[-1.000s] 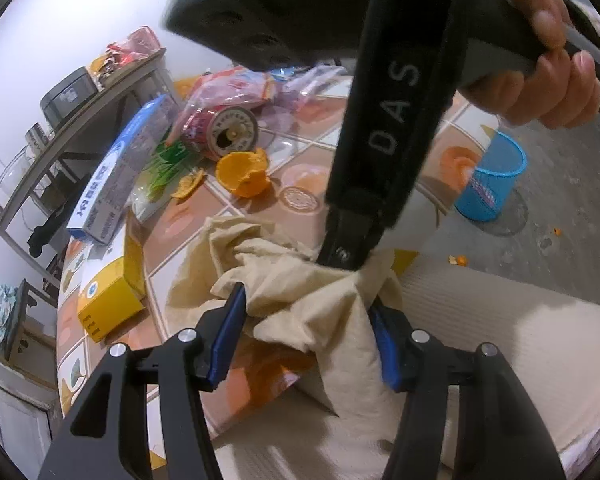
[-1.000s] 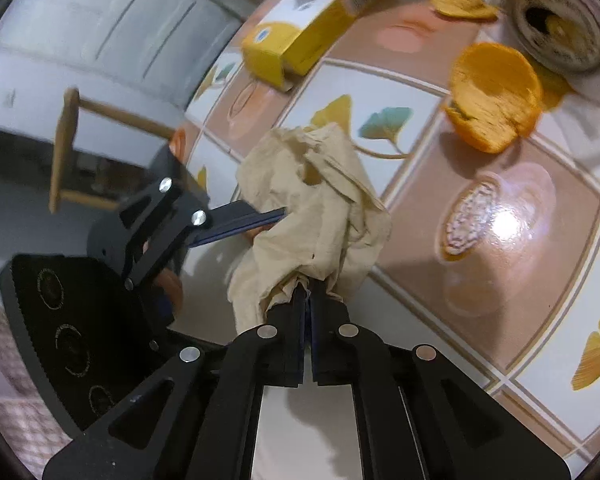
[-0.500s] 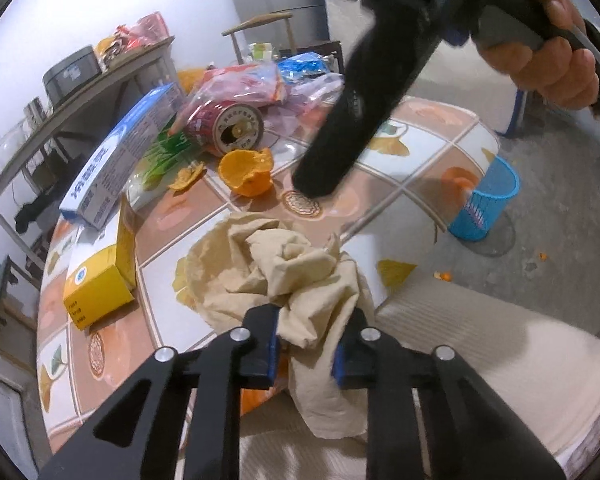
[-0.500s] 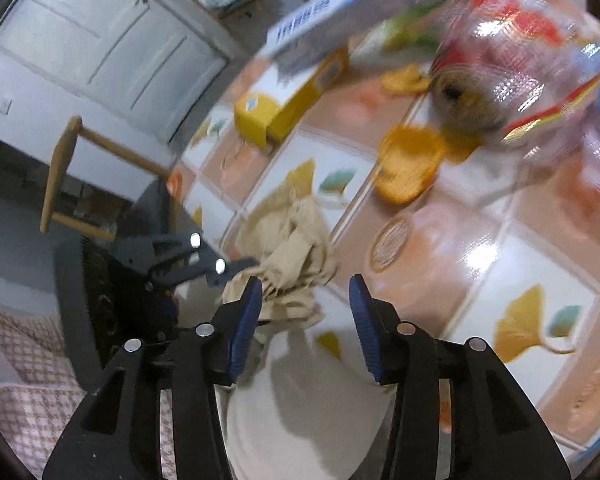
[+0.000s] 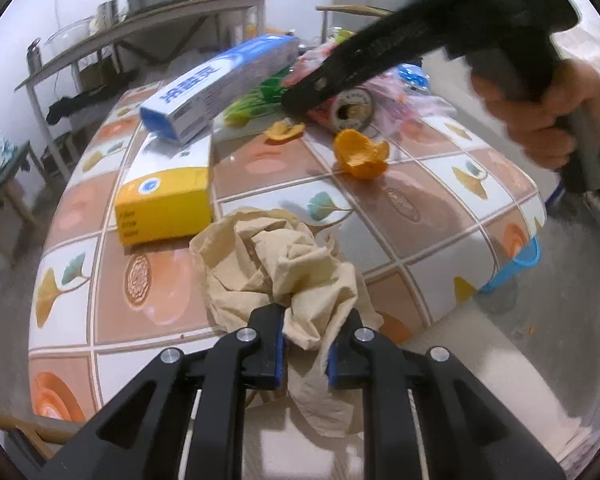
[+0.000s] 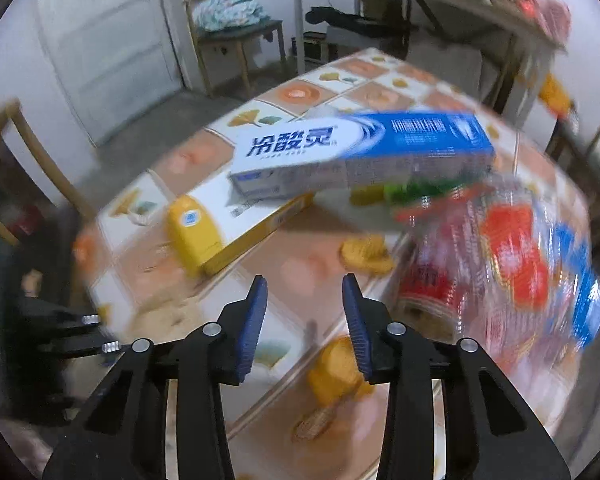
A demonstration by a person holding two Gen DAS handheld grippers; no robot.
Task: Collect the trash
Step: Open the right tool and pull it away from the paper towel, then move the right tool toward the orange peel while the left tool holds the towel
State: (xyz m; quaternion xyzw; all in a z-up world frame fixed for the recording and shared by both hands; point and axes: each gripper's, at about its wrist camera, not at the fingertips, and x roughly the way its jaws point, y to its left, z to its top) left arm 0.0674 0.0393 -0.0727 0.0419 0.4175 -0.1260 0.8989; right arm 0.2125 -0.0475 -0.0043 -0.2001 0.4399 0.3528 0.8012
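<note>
The left tongs [image 5: 305, 348] are clamped on a crumpled napkin [image 5: 276, 272], which is held at the near edge of the bench [image 5: 420, 208]. The right tongs [image 6: 305, 324] are seen closing with nothing between them, above peel [image 6: 366, 256], a can [image 6: 432, 292] and boxes [image 6: 364, 152].

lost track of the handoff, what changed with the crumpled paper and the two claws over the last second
The crumpled paper changed claws. The right claw, which pinched it a second ago, let go and swung up toward the toothpaste box; its jaws are closing on nothing. The left claw, wide open before, is closing and now grips the paper. The yellow box and orange peel stayed put.
</note>
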